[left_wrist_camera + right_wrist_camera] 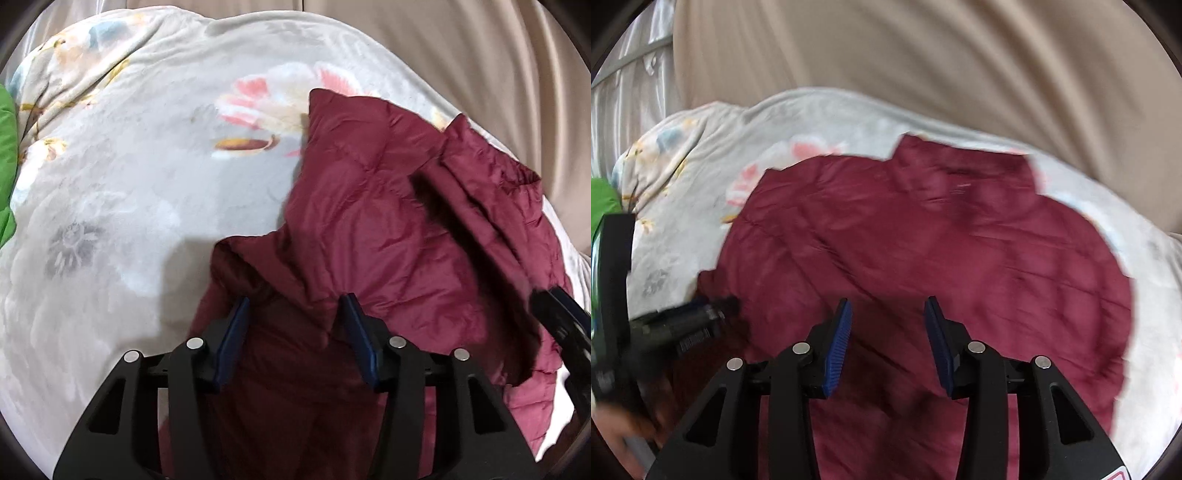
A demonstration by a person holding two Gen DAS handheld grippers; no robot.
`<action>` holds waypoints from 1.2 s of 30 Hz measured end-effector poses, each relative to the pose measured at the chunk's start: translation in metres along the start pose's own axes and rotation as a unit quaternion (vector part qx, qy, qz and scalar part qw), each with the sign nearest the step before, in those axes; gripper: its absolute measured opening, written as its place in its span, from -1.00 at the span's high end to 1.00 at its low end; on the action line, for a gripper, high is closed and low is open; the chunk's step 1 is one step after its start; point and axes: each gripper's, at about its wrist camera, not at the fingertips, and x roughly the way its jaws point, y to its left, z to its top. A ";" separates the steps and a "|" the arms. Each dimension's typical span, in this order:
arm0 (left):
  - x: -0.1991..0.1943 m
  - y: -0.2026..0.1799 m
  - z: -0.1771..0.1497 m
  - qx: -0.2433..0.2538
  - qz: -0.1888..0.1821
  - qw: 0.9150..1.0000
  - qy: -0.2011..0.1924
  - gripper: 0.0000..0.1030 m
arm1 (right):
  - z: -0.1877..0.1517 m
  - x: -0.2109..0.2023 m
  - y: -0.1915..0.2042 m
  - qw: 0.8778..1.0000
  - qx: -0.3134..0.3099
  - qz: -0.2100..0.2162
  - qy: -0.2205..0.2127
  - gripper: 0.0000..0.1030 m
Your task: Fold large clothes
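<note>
A maroon quilted jacket [388,229] lies partly folded on a pale floral blanket [129,192]. My left gripper [295,306] is open over the jacket's near left edge, with fabric between and below its blue pads, not clamped. My right gripper [888,310] is open above the middle of the jacket [923,229], holding nothing. The right gripper also shows at the right edge of the left wrist view [565,317]. The left gripper shows at the left of the right wrist view [683,325], its tip at the jacket's left edge. The right wrist view is blurred.
The floral blanket [701,147] covers the bed around the jacket. A green cloth [5,166] lies at the far left. Beige curtain or bedding [923,55] rises behind the bed. A pale metal rail [628,66] stands at the far left.
</note>
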 end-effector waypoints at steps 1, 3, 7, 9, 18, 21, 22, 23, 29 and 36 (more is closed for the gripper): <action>0.002 0.001 0.000 0.002 0.001 1.000 0.001 0.02 | 0.003 0.012 0.008 1.000 -0.005 0.000 0.007 0.20; 0.005 0.002 0.001 0.008 0.003 1.000 0.003 0.02 | 0.005 0.029 0.018 1.000 -0.018 -0.008 0.017 0.39; 0.005 0.000 0.001 0.023 0.005 1.000 0.002 0.02 | 0.007 0.030 -0.013 0.999 0.031 -0.011 0.011 0.89; 0.005 0.000 -0.001 0.026 0.006 1.000 0.000 0.01 | 0.005 0.013 -0.047 0.995 0.093 -0.015 -0.007 0.93; -0.016 0.001 -0.006 -0.011 -0.032 0.999 0.004 -0.02 | -0.094 -0.025 -0.189 0.951 0.301 -0.067 0.018 0.60; -0.031 0.006 -0.010 -0.048 -0.075 0.996 0.007 -0.25 | -0.106 -0.051 -0.200 0.945 0.324 -0.039 -0.018 0.10; -0.031 0.008 -0.010 -0.061 -0.085 0.994 0.013 -0.27 | -0.104 -0.057 -0.202 0.945 0.325 -0.030 -0.031 0.01; -0.029 0.009 -0.010 -0.071 -0.090 0.993 0.017 -0.28 | -0.102 -0.059 -0.204 0.945 0.324 -0.016 -0.039 -0.12; -0.015 0.019 -0.007 -0.134 -0.115 0.984 0.034 -0.28 | -0.107 -0.049 -0.229 0.929 0.368 0.005 -0.027 -0.17; -0.006 0.026 -0.001 -0.151 -0.120 0.980 0.040 -0.28 | -0.131 -0.080 -0.249 0.906 0.417 0.031 -0.066 -0.20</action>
